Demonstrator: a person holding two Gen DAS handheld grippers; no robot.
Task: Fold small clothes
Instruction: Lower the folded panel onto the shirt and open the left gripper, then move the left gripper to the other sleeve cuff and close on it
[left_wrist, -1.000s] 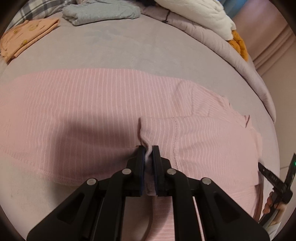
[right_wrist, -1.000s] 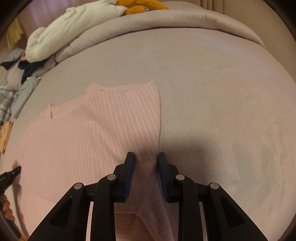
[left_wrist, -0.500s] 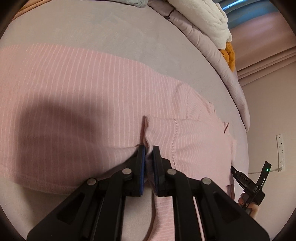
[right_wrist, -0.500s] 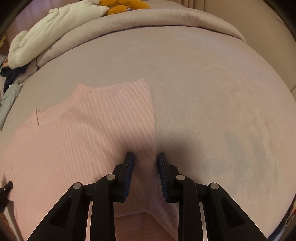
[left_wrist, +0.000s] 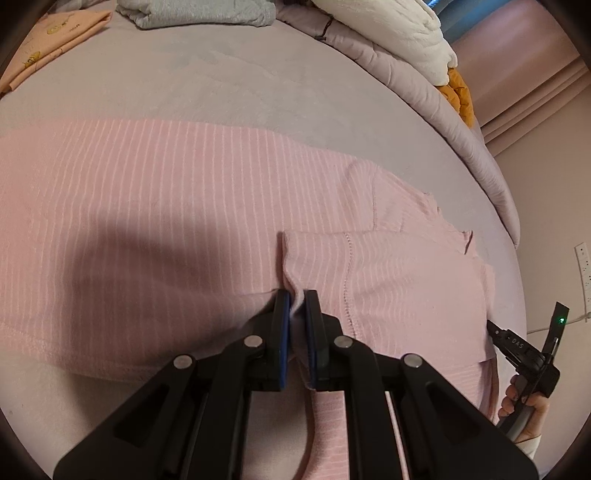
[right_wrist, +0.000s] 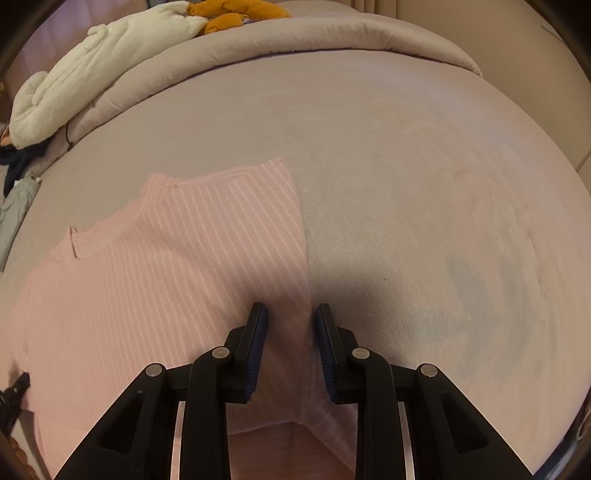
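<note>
A mauve bed (right_wrist: 406, 155) carries the work, its rolled duvet (right_wrist: 295, 33) along the far edge. On it we have the pink striped top (left_wrist: 166, 206) spread flat, its long axis running across the left view, neckline toward our right hand. The short sleeve (left_wrist: 369, 266) lies folded over the body, directly ahead of our left tongs (left_wrist: 296, 306), which pinch its corner. Our right tongs (right_wrist: 290, 325) are spread, straddling the top's side edge without gripping. We judge the left nearer the fold. Folded clothes (left_wrist: 199, 13) wait beyond.
</note>
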